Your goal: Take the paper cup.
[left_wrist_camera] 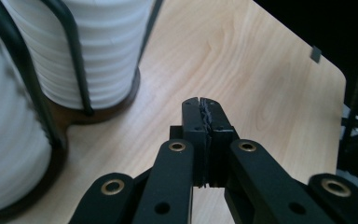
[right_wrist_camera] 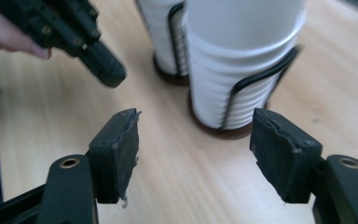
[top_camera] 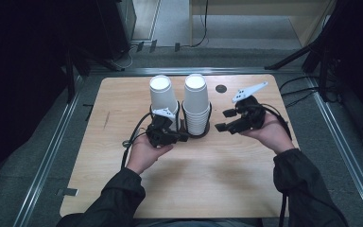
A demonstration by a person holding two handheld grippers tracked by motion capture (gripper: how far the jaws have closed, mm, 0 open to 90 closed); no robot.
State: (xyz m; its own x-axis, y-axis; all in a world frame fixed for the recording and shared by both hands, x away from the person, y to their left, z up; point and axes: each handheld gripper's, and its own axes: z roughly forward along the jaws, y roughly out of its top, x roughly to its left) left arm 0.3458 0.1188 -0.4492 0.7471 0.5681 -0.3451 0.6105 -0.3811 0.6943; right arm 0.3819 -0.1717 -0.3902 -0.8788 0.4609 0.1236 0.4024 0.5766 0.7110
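So the two stacks of white paper cups [top_camera: 196, 106] sit side by side in a black wire holder [top_camera: 209, 111] mid-bench [top_camera: 123, 189], probably so they stay upright while one gets pulled off. The left hand-held gripper [top_camera: 183, 137] is clamped shut on nothing, parked just in front of the stacks. The right hand-held gripper [top_camera: 224, 120] has jaws partly spread, empty, aimed at the nearer stack, likely sizing up a cup.

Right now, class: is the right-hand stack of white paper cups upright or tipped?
Upright: the white paper cup stack stands straight inside its black wire holder.
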